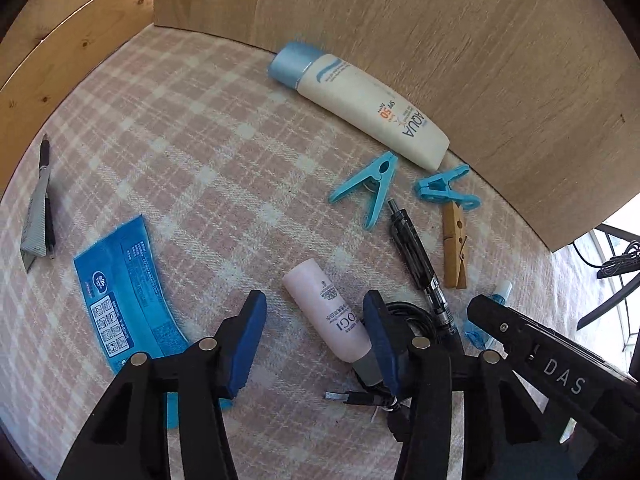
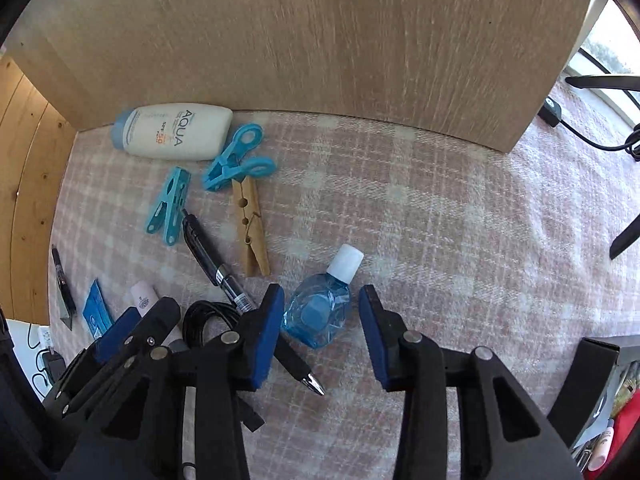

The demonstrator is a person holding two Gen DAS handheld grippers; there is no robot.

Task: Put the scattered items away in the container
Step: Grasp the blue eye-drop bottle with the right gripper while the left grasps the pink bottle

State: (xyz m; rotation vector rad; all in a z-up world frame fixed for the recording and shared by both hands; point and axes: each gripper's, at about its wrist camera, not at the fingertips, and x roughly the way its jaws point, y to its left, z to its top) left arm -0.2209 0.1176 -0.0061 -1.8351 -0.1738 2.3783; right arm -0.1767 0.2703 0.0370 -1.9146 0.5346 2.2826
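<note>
While the left gripper (image 1: 314,334) points steeply down at the checked cloth (image 1: 192,152), its blue pads stand spread on either side of a pale pink tube (image 1: 326,316) low in the left wrist view; the right-hand pad looks close against the tube, the left-hand one clearly apart from it, so nothing is pinched. Just right of the tube lies a coiled black cable (image 1: 412,320), and above that a black pen (image 1: 416,256), a wooden clothespin (image 1: 455,246) and two blue pegs (image 1: 370,188), with a white sunscreen bottle (image 1: 360,102) against the wooden board (image 1: 440,40). A blue packet (image 1: 120,292) lies at lower left.

Seen from the right wrist view, the right gripper (image 2: 320,336) straddles a small blue bottle (image 2: 320,308) with a white cap near the frame's lower middle; its pads sit spread, the left one just beside the bottle, the right one apart. At the lower right edge, a dark container (image 2: 600,360) shows only in part
</note>
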